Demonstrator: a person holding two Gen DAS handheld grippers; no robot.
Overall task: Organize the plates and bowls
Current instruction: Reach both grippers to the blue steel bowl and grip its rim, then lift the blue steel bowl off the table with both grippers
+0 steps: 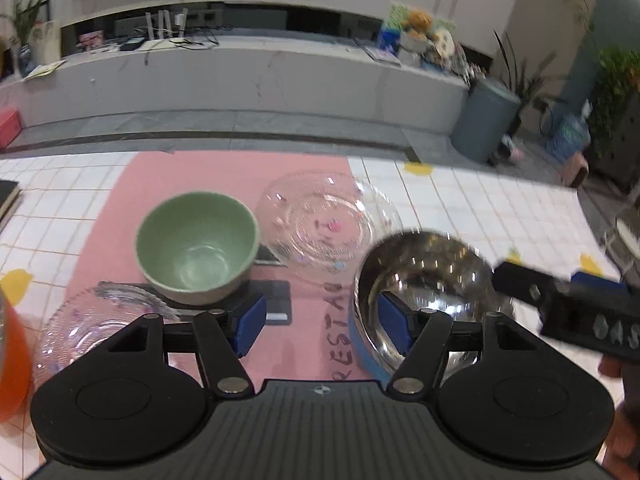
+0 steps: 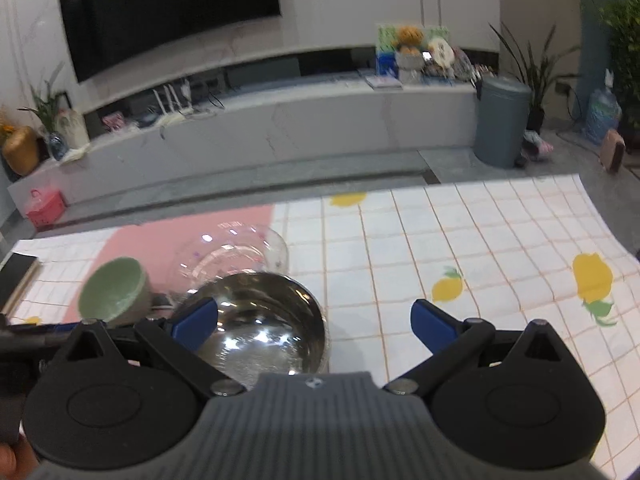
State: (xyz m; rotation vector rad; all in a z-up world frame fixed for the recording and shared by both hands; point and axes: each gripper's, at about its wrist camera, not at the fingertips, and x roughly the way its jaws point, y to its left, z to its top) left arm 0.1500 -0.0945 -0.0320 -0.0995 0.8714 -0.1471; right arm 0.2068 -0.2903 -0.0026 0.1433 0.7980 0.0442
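Note:
A green bowl stands on a black pad on the pink mat. Behind and to its right is a clear glass dish, and a second clear glass plate lies near left. A steel bowl sits right of the mat. My left gripper is open over the mat with nothing between its pads, and its right pad overlaps the steel bowl's near rim. My right gripper is open around the steel bowl, left pad over the rim, not pressing. The green bowl and glass dish lie further left.
A white checked tablecloth with lemon prints covers the table, whose far edge runs behind the dishes. An orange object stands at the near left and a black book at the far left. A low marble shelf lies beyond.

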